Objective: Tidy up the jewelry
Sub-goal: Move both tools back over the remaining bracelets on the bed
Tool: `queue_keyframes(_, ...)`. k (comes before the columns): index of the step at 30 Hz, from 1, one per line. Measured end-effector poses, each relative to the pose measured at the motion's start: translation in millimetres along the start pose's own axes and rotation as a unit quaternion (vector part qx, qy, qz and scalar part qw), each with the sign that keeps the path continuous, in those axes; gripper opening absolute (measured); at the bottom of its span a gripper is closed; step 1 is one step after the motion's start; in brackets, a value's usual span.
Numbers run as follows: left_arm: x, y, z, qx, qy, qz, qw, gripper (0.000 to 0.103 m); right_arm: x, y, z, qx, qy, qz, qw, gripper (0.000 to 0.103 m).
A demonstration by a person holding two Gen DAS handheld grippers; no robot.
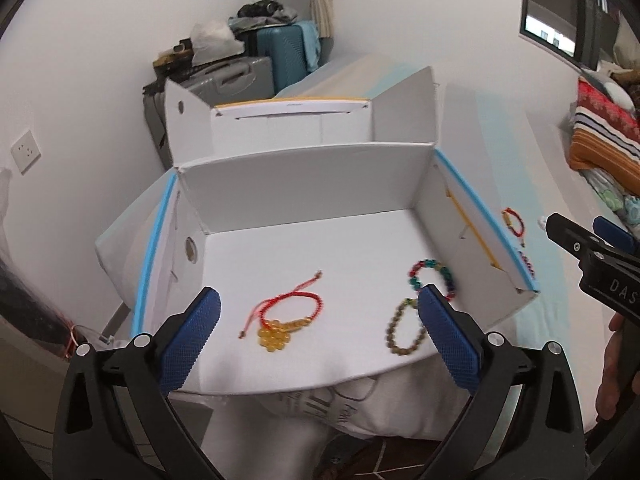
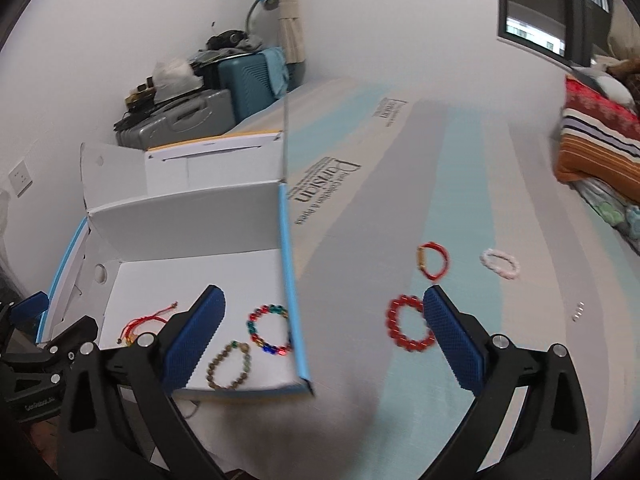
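Note:
An open white cardboard box (image 1: 304, 184) with blue edges lies on a bed. Inside it lie a red cord bracelet with amber beads (image 1: 286, 316), a multicoloured bead bracelet (image 1: 432, 276) and a brown bead bracelet (image 1: 404, 330). My left gripper (image 1: 318, 332) is open and empty above the box's front. In the right wrist view the box (image 2: 288, 264) is at left. A red bead bracelet (image 2: 406, 324), a red-and-gold bracelet (image 2: 434, 260) and a pale pink bracelet (image 2: 500, 264) lie on the mattress. My right gripper (image 2: 324, 336) is open and empty near the red bead bracelet.
The mattress (image 2: 460, 160) has light blue and grey stripes. Suitcases (image 1: 256, 56) with clutter and a blue lamp (image 2: 266, 0) stand by the far wall. Folded striped bedding (image 2: 596, 140) lies at right. A window (image 2: 560, 8) is at upper right.

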State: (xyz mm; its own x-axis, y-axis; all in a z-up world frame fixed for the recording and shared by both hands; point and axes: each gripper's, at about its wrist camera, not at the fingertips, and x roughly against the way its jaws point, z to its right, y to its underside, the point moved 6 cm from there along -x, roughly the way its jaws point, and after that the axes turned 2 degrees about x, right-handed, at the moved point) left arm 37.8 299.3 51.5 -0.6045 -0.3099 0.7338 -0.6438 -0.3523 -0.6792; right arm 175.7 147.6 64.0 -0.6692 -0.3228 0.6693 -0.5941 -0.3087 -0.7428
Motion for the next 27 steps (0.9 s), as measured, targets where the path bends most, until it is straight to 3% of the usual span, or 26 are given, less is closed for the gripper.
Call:
queue_keyframes(12,18,6,85,-0.042,0.052,0.009,0.9977,0.097,43,23,94,-0.034,0.053,0.003,0.998,0.095)
queue_keyframes(27,8,3,198,-0.094,0.112,-0.002,0.9892,0.097,58,44,213,-0.094,0.112,-0.009,0.989,0.095)
